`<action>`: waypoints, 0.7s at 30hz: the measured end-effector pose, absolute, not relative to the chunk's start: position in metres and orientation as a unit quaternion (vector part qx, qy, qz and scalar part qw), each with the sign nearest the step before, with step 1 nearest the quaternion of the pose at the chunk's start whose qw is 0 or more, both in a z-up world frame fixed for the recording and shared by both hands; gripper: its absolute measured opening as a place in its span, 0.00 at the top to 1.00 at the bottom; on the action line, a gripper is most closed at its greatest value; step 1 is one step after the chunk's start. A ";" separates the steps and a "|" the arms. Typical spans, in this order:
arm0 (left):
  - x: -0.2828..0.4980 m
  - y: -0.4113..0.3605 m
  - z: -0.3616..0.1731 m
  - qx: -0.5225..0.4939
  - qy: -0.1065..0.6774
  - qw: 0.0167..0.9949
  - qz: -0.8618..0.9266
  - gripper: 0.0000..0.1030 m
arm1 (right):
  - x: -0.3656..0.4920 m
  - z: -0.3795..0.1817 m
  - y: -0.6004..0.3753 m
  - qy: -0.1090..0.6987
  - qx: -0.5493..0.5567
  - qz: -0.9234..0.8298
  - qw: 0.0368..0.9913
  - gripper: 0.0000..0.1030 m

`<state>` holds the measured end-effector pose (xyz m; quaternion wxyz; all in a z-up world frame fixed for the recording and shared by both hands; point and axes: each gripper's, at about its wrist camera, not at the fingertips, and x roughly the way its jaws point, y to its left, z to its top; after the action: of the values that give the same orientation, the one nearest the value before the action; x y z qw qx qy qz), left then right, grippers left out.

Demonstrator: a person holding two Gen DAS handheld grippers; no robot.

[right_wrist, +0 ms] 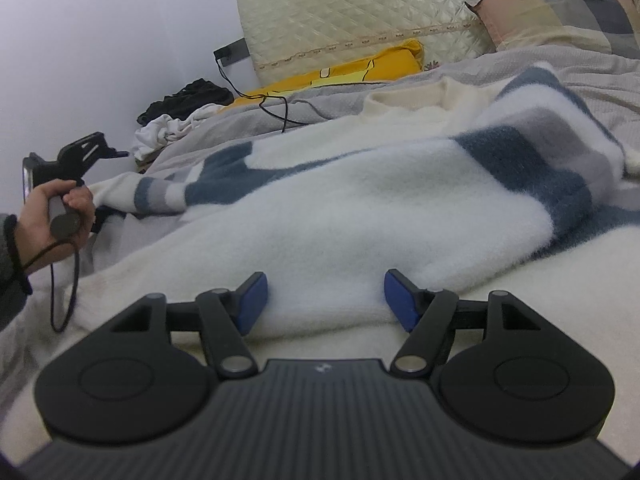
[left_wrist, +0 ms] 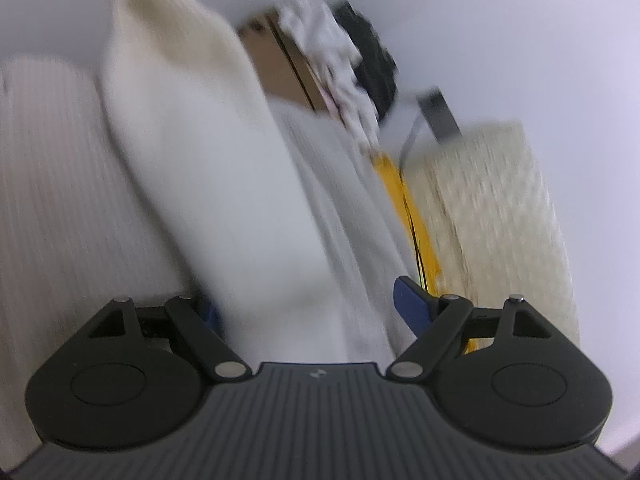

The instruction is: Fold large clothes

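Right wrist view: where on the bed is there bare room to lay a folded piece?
Free: the grey bedspread between the fuzzy white-and-blue sweater and the patchwork pillow. Crowded: the far left edge, with the black and white clothes heap, the cable and the yellow cushion.

Fuzzy woollen knit sweater [right_wrist: 360, 208]; quilted, satiny headboard [right_wrist: 360, 4]; matt black plastic tongs [right_wrist: 324, 300], matt blue pads [right_wrist: 252, 300].

- We see soft, even, cool daylight in both views, without glare or hard shadows.
- Our left wrist view is heavily motion-smeared beyond its sharp gripper [left_wrist: 308, 312].
- The right wrist view is sharper, bending toward 9 and 3 o'clock.
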<state>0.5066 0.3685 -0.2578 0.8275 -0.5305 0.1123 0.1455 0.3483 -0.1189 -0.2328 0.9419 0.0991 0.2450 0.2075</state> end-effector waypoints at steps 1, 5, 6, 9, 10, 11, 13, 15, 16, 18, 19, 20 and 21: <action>0.508 0.378 -0.258 -0.538 0.105 0.823 0.152 0.19 | 0.349 -0.233 -0.119 0.245 0.100 0.207 0.942 0.34; 0.515 0.411 -0.256 -0.534 0.084 0.821 0.187 0.19 | 0.349 -0.233 -0.120 0.246 0.099 0.207 0.942 0.34; 0.514 0.420 -0.256 -0.525 0.088 0.823 0.200 0.22 | 0.349 -0.233 -0.120 0.246 0.098 0.207 0.942 0.34; 0.515 0.432 -0.254 -0.501 0.097 0.822 0.253 0.48 | 0.347 -0.233 -0.120 0.240 0.099 0.206 0.943 0.35; 0.514 0.437 -0.254 -0.497 0.100 0.822 0.259 0.60 | 0.347 -0.232 -0.120 0.238 0.099 0.204 0.944 0.35; 0.515 0.441 -0.251 -0.488 0.108 0.824 0.266 0.67 | 0.347 -0.232 -0.120 0.237 0.099 0.203 0.945 0.35; 0.520 0.444 -0.240 -0.454 0.128 0.837 0.276 0.79 | 0.348 -0.232 -0.120 0.240 0.097 0.201 0.945 0.35; 0.518 0.444 -0.226 -0.430 0.124 0.849 0.283 0.83 | 0.347 -0.231 -0.119 0.241 0.096 0.200 0.945 0.35; 0.516 0.441 -0.216 -0.415 0.124 0.856 0.282 0.85 | 0.347 -0.231 -0.119 0.240 0.095 0.200 0.945 0.35; 0.516 0.430 -0.191 -0.368 0.123 0.878 0.281 0.85 | 0.344 -0.230 -0.120 0.234 0.097 0.200 0.947 0.36; 0.514 0.422 -0.178 -0.349 0.119 0.888 0.276 0.86 | 0.341 -0.227 -0.124 0.220 0.110 0.201 0.948 0.36; 0.514 0.411 -0.162 -0.322 0.113 0.901 0.267 0.86 | 0.337 -0.224 -0.128 0.207 0.123 0.200 0.950 0.36; 0.510 0.399 -0.147 -0.301 0.106 0.912 0.259 0.86 | 0.333 -0.220 -0.132 0.196 0.131 0.197 0.952 0.36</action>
<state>0.5099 0.3985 -0.1468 0.9116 -0.3008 0.1064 0.2591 0.3332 -0.1316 -0.2204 0.9517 0.1307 0.1957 0.1974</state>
